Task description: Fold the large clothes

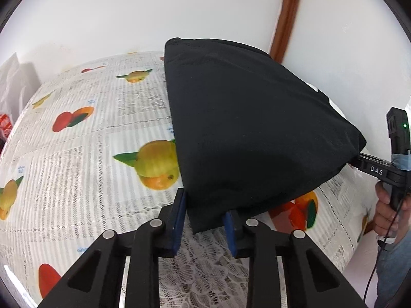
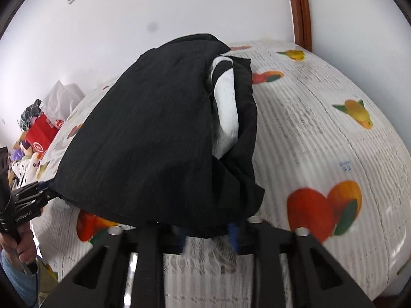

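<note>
The left tongs (image 1: 205, 220) have the near left corner of the folded black cloth garment (image 1: 246, 128) between their blue pads; the pads stand a little apart and I cannot tell whether they press the fabric. The right tongs (image 2: 208, 233) sit at the garment's near right corner, where the hem drapes over the blue pads and hides them, so their grip cannot be told either. The garment lies on the surface (image 1: 90, 154), which is covered with a white newsprint-patterned cloth with printed oranges and lemons, its near edge lifted between the two tongs. It is folded into a broad, thick wedge, with a white panel (image 2: 226, 113) showing inside a fold on its right side. To the far left, beyond the surface, a red cardboard box (image 2: 41, 133) stands among soft clutter; its contents are not visible.
</note>
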Demonstrator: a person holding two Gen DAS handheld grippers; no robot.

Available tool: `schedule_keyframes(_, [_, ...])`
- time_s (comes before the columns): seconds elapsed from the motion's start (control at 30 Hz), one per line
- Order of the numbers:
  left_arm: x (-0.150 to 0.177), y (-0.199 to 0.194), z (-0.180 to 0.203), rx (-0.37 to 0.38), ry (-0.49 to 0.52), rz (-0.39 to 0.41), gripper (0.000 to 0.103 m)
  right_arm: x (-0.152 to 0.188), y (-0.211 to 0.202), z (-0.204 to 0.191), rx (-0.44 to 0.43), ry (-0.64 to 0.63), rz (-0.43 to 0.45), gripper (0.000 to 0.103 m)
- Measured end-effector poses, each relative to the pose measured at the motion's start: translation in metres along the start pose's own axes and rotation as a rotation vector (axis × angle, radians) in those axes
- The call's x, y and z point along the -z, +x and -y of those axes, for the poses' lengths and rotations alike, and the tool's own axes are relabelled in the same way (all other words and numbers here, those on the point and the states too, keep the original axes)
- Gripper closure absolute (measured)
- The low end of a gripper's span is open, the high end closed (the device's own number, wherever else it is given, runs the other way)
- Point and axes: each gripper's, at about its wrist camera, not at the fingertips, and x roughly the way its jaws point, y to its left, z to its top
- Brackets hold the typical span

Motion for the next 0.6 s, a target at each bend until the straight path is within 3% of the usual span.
schedule_keyframes(0.2, [-0.007, -0.003, -0.015, -0.039, -0.049, 0.022, 0.084, -0.021, 0.014, -0.018, 0.001, -0.075, 0.008, 0.093])
schedule_keyframes(0.6, [-0.022, -0.001, -0.066, -0.117, -0.153, 0.016, 0.085, -0.077, 0.071, -0.073, -0.041, -0.155, -0.004, 0.093])
